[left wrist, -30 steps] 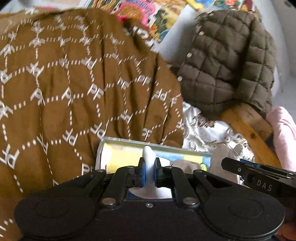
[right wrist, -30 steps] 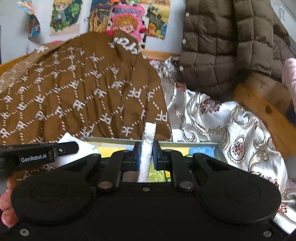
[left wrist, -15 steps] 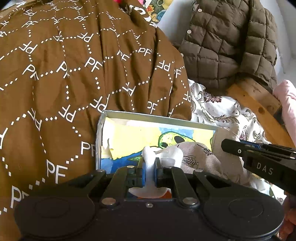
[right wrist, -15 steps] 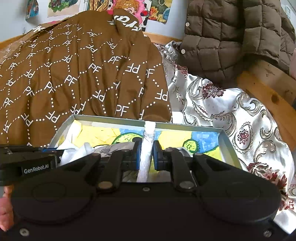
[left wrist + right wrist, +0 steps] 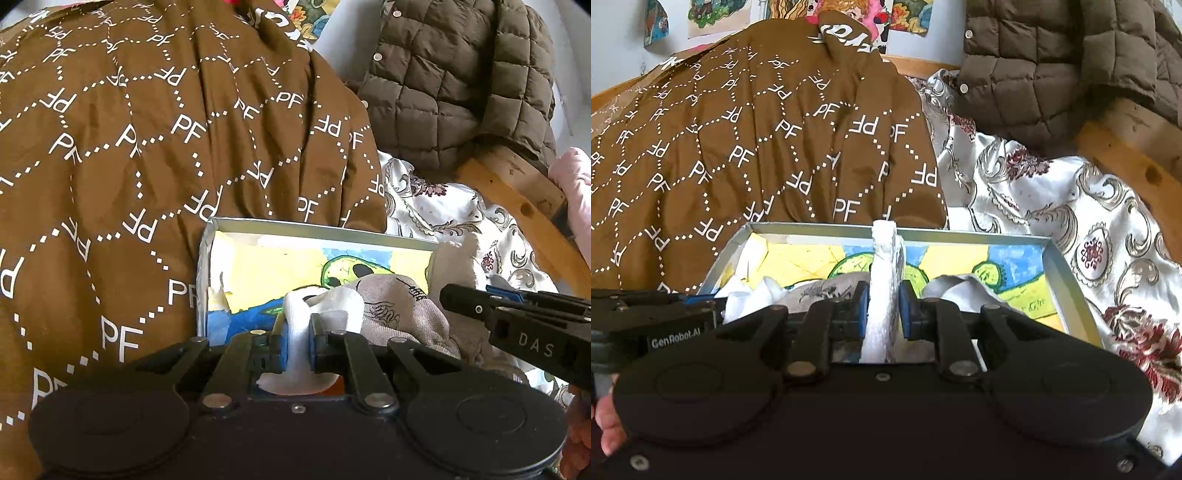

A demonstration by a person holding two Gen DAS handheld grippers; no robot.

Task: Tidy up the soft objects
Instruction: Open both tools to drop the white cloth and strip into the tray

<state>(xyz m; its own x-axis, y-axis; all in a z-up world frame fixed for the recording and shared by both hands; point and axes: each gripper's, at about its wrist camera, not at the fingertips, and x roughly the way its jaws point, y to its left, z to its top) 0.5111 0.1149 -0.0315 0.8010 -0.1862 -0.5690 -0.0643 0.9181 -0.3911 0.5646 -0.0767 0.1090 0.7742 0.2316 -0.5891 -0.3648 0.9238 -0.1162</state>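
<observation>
Two grippers held one sock (image 5: 391,306) over the box (image 5: 317,230). Our left gripper (image 5: 298,341) pinched its white end; our right gripper (image 5: 882,310) pinched the other. We were putting it in. Next, we should open both and let go.

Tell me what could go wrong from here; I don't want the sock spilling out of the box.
The left gripper and right gripper each pinch a fold of the sock. Part drapes over the box's right edge and might stay outside on release. Fabric could also snag on the blue pads as they open and lift back out.
</observation>
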